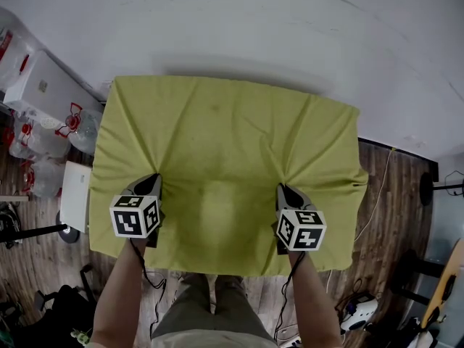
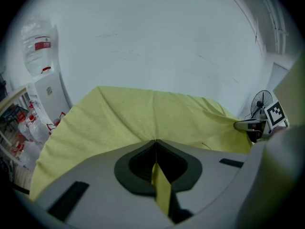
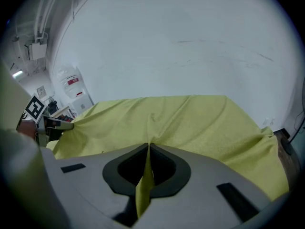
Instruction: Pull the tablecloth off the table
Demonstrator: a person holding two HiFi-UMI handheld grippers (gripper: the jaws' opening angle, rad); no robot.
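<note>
Tablecloth, yellow-green: spread flat, creased toward two pinch points. Left gripper, 8 o'clock on cloth: jaws clamped together on a fold. Right gripper, 4 o'clock: likewise clamped.

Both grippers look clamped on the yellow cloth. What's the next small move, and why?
Probably pull both grippers straight back together. The left gripper and right gripper are each shut on a pinched fold of the tablecloth, creases fan from both grips, and the cloth lies fully spread.
</note>
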